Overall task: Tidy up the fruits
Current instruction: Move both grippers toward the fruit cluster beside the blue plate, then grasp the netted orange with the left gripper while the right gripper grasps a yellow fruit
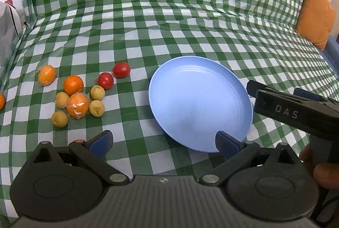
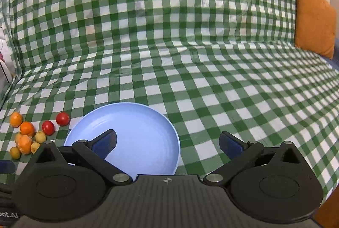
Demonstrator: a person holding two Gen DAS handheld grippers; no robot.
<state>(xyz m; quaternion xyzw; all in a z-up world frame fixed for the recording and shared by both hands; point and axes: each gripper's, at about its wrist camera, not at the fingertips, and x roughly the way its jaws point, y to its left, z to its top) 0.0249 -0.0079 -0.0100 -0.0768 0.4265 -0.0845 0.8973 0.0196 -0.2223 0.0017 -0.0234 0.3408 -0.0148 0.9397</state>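
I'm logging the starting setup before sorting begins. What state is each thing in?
Blue plate: empty, flat on the cloth.
Two tomatoes: loose on the cloth.
Oranges: loose, some in plastic wrap.
Small yellow fruits: loose, clustered.
Left gripper: jaws open, empty.
Right gripper: jaws open, empty.

This looks like a home living room: a sofa draped over seat and backrest with a green-and-white checked cloth (image 2: 190, 47), an orange cushion (image 2: 313, 20) propped at its right end, and patterned white fabric (image 1: 8, 7) beside its left edge.
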